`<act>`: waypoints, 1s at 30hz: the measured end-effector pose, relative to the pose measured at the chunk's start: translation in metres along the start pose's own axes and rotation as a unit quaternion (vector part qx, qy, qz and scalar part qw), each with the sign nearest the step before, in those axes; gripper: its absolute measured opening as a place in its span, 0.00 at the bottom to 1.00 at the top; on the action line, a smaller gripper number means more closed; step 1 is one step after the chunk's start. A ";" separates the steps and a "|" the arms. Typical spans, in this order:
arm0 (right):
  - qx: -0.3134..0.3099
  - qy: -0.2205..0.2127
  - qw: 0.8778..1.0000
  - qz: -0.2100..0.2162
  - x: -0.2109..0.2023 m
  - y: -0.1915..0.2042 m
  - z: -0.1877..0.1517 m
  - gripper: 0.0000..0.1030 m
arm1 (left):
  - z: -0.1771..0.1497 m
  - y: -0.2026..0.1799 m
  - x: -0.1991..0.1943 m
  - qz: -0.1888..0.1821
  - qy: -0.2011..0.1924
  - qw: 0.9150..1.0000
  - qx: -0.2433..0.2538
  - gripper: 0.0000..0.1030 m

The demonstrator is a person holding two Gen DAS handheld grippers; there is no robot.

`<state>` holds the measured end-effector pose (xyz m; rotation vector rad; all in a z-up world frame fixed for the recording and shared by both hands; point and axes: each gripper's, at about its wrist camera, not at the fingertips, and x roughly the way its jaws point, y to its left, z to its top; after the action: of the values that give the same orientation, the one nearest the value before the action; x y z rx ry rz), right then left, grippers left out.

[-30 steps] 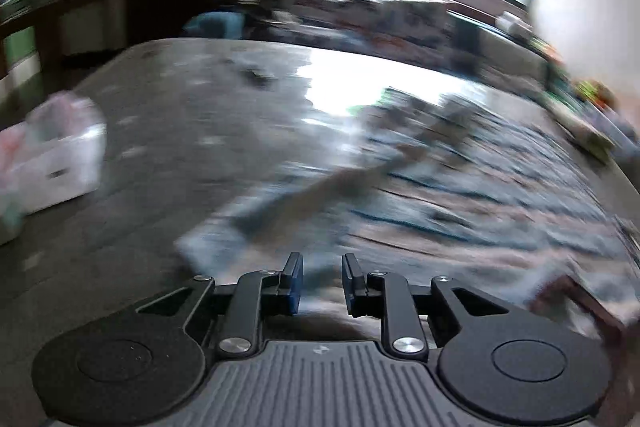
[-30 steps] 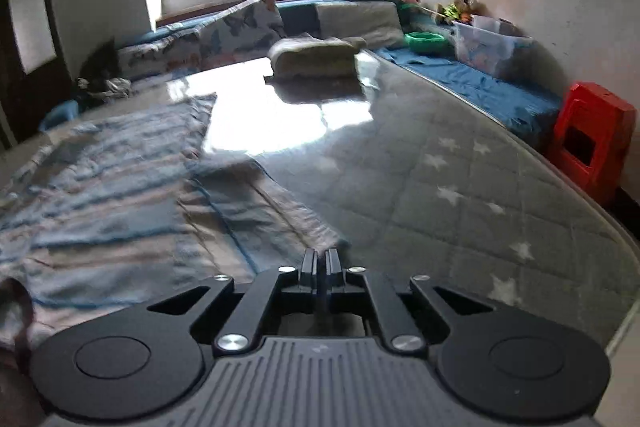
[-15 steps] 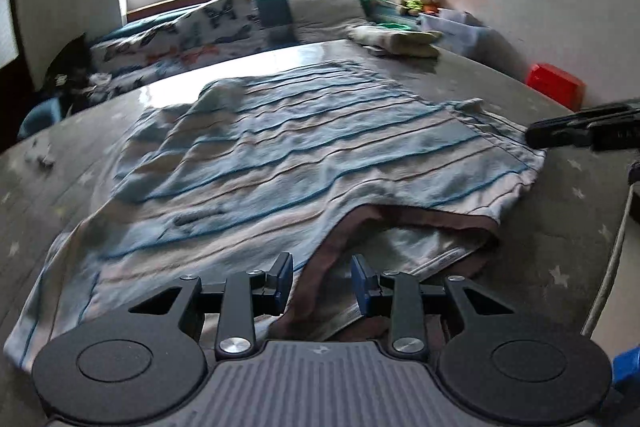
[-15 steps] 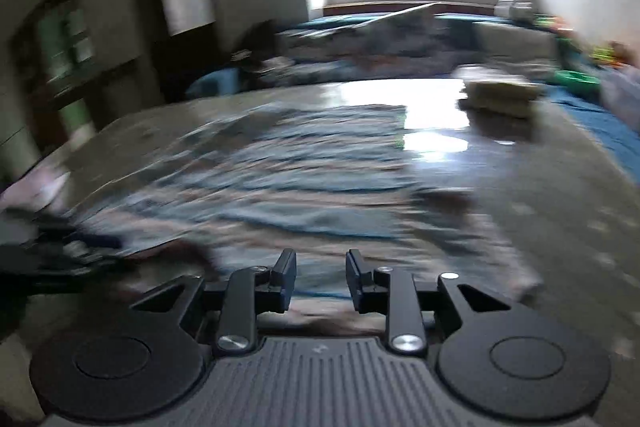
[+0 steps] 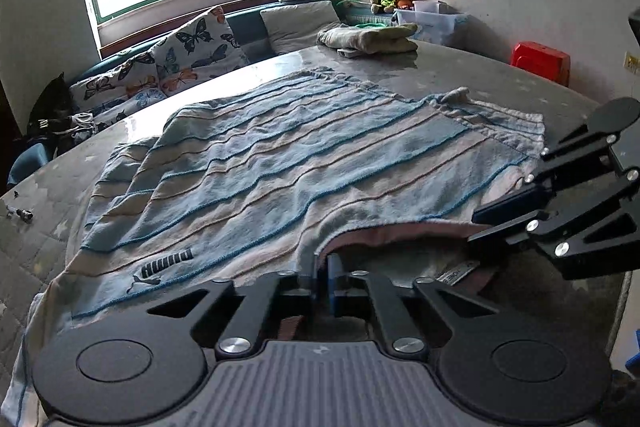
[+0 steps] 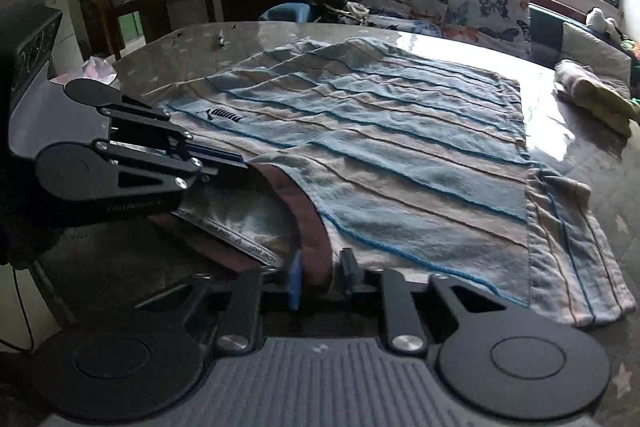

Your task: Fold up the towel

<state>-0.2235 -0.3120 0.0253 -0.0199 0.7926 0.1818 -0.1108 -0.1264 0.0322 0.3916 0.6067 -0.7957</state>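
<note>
Both grippers pinching the towel's (image 5: 320, 163) brown hem at 6 o'clock.
Left gripper (image 5: 323, 277) is clamping it tight; right gripper (image 6: 320, 277) is closing loosely, risking slippage.

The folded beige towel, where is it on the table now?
The folded beige towel lies at the far right of the table in the left wrist view, beyond the striped towel, near the window-side cushions.

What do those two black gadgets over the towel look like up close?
Both are alike. The left gripper and the right gripper are matte black linkages with silver rivets, a round black disc on each side and a ribbed grey body behind. The fingers carry blue pads. Small pale lettering, too small to read, runs along the left gripper's side in the right view. A thin dark cable hangs nearby.
</note>
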 end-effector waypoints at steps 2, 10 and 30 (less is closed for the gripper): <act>-0.001 -0.005 1.000 0.000 -0.006 -0.001 0.000 0.08 | 0.002 0.002 -0.008 -0.012 -0.011 1.000 -0.002 0.02; -0.025 0.031 0.999 0.027 -0.009 0.001 0.002 0.19 | 0.000 0.006 -0.004 -0.046 0.010 0.999 0.025 0.03; -0.009 0.018 0.999 0.031 0.055 -0.015 0.044 0.27 | 0.080 0.172 0.072 0.159 0.026 0.980 -0.118 0.38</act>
<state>-0.1522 -0.3146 0.0160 -0.0155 0.8279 0.2481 0.0874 -0.0981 0.0647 0.2819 0.6595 -0.4026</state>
